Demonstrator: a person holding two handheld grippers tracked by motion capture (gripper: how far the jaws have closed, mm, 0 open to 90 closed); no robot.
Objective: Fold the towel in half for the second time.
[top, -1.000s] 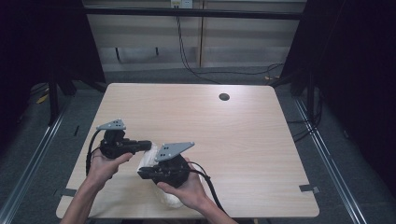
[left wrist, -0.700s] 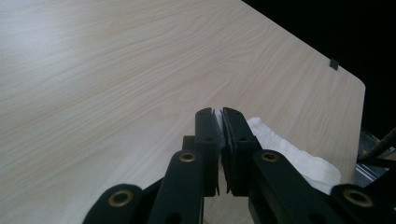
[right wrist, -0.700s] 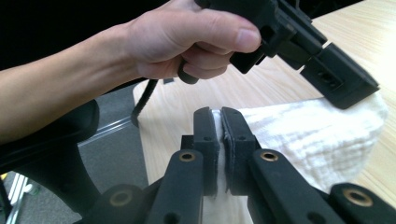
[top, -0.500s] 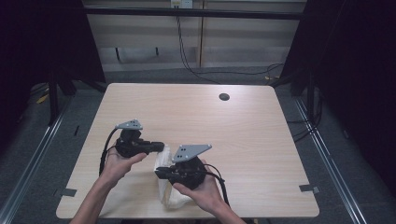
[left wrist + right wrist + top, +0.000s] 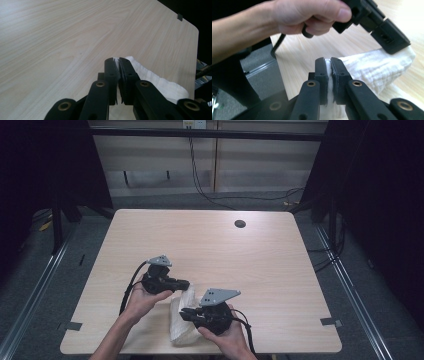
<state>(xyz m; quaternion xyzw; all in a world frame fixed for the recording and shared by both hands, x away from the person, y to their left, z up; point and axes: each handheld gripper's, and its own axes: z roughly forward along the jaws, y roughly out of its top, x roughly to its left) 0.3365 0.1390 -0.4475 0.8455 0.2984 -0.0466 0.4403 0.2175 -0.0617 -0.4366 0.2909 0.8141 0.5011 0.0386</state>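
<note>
Wooden table (image 5: 280,270) bears 1 white cloth (image 5: 182,317), clamped by 2 grippers

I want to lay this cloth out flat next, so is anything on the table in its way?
Nothing visible. Both grippers, left and right, are shut on the white cloth near the table's front edge. The wood beyond it is bare; the only mark is a dark round hole near the far edge, well clear.

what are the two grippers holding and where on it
Both pinch one white cloth: the left hand-held gripper grips a far corner, the right hand-held gripper an edge nearer the person.
</note>
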